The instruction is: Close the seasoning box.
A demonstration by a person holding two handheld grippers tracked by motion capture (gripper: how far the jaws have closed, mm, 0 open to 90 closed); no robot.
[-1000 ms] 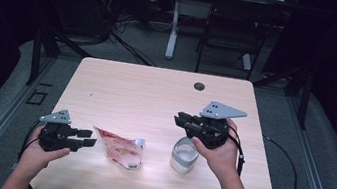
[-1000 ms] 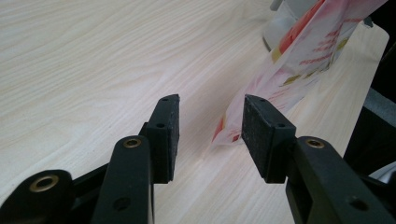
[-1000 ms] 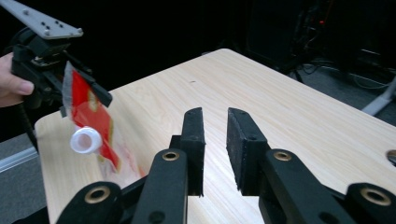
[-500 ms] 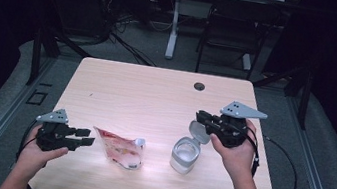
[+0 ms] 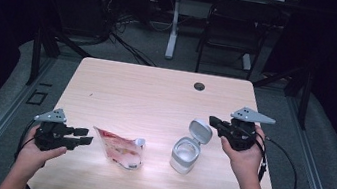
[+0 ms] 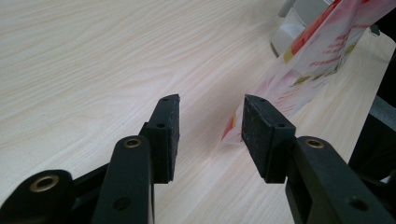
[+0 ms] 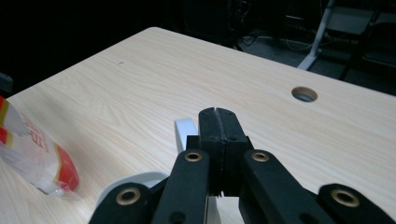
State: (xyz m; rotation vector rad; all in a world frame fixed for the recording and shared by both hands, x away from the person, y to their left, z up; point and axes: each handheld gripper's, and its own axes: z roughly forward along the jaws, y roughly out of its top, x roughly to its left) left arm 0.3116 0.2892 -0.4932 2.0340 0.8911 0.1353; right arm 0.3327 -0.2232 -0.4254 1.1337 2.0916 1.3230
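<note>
Pale wooden tabletop (image 5: 156, 97): jar (image 5: 184, 155) lid flipped open; pouch (image 5: 120, 149) unpoured. Left tool (image 5: 84, 135) wide, empty, beside pouch. Right tool (image 5: 213, 121) has just been closing, empty.

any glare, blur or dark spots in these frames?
High view: glare on the table beside the pouch and open-lidded container; surroundings nearly black. Left gripper view: pads sharp, pouch beyond them soft. Right gripper view: shut right gripper crisp, background dim.
</note>
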